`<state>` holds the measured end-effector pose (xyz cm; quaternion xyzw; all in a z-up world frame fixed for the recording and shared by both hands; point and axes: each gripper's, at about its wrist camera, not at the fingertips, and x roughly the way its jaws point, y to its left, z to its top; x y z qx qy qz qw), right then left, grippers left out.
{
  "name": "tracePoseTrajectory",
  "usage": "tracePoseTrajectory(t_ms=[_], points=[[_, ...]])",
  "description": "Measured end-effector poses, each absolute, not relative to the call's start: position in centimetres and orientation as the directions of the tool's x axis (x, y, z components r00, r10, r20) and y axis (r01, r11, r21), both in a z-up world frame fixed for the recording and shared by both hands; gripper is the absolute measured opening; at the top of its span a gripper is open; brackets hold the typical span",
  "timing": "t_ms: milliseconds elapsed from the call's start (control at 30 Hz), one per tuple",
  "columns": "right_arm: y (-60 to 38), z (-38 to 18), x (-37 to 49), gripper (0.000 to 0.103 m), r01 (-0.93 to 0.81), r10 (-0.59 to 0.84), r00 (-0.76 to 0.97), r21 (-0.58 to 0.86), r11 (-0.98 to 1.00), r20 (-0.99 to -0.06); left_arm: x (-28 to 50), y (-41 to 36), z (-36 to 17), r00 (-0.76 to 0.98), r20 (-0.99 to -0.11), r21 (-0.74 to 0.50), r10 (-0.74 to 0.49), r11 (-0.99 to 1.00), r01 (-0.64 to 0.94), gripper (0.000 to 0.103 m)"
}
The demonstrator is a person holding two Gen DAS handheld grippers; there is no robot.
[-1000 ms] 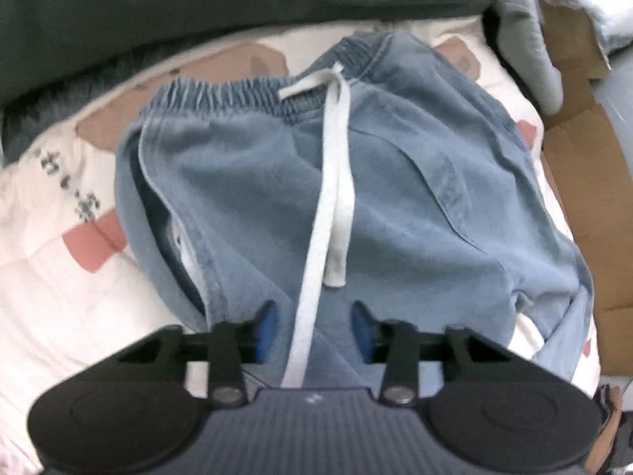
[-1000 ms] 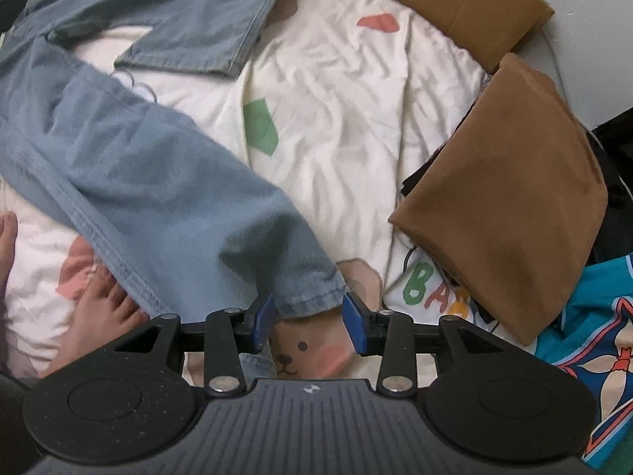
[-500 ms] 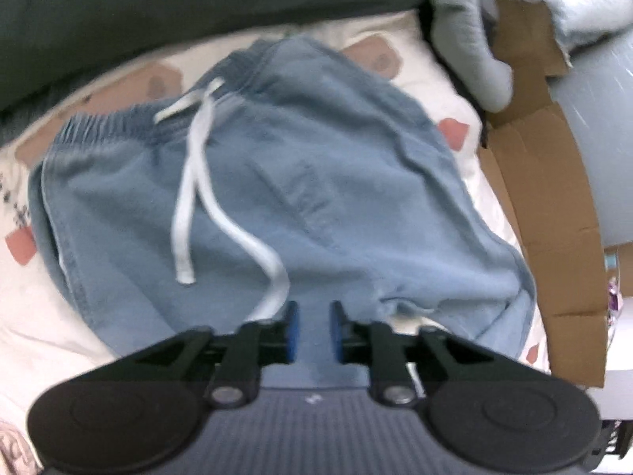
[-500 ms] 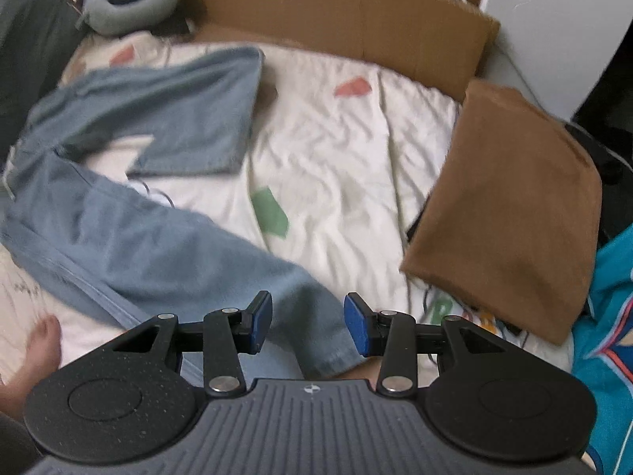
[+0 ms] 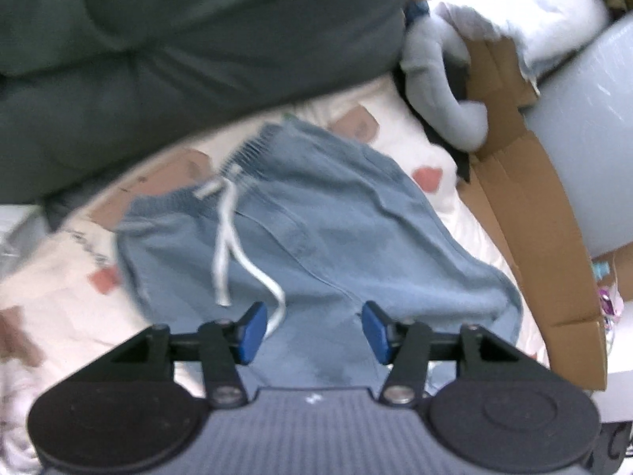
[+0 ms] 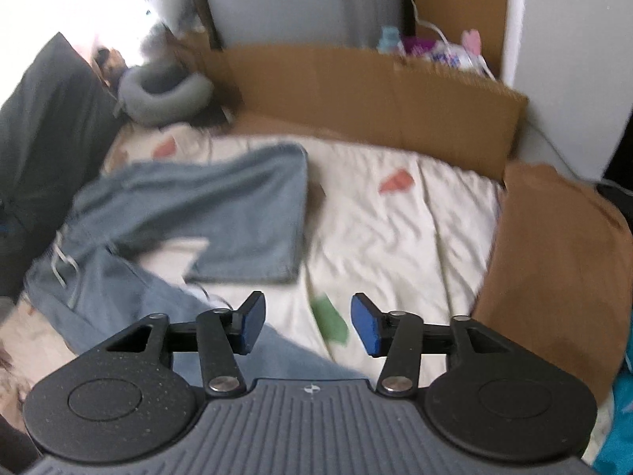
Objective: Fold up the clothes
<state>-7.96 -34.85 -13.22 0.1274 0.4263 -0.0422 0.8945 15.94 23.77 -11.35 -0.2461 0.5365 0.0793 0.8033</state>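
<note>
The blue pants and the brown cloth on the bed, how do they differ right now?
The blue pants lie spread out, legs apart, with a white drawstring at the waistband; the brown cloth is a compact, plain piece. The pants fill the bed's left side in the right wrist view; the brown cloth sits at its right edge. Neither is gripped.

Right gripper [image 6: 304, 324]: jaws apart, just been opening, nothing between the blue pads. Pale blue trousers [image 6: 190, 213] lie spread across the left half of the patterned bedsheet [image 6: 395, 229], one leg reaching under the gripper. A folded brown garment [image 6: 554, 261] rests at the bed's right edge. Cardboard [image 6: 376, 91] stands along the far edge, a grey neck pillow [image 6: 162, 95] in the far left corner.
</note>
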Motion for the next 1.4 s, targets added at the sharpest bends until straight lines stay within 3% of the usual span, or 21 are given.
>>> tracePoseTrajectory(t_ms=[133, 400, 567, 700, 1067, 1400], points=[[-35.4, -9.7, -5.6, 0.066, 0.156, 0.069, 0.69, 0.241, 0.958, -0.721, 13.3, 26.0, -7.9, 0.435, -0.896, -0.291, -0.092, 0.861, -0.417, 0.066], [-33.2, -1.7, -0.3, 0.068, 0.046, 0.093, 0.73, 0.183, 0.982, -0.678, 8.4, 30.2, -2.9, 0.439, -0.898, -0.247, -0.012, 0.84, -0.482, 0.075], [-29.4, 3.7, 2.4, 0.085, -0.052, 0.174, 0.743, 0.203, 0.978, -0.646, 6.3, 32.4, -2.6, 0.462, -0.887, -0.268, -0.005, 0.819, -0.507, 0.078], [-26.3, 5.8, 4.8, 0.087, -0.108, 0.208, 0.747, 0.193, 0.975, -0.632, 6.1, 33.9, -4.6, 0.498, -0.867, -0.287, 0.016, 0.8, -0.526, 0.078], [-18.9, 1.0, 13.5, 0.087, -0.211, 0.266, 0.685, 0.165, 0.964, -0.678, 8.9, 37.2, -13.5, 0.498, -0.867, -0.295, 0.036, 0.768, -0.569, 0.078], [-13.9, -12.3, 24.3, 0.087, -0.386, 0.403, 0.585, 0.196, 0.901, -0.703, 11.9, 37.0, -23.1, 0.475, -0.879, -0.299, 0.027, 0.746, -0.595, 0.077]])
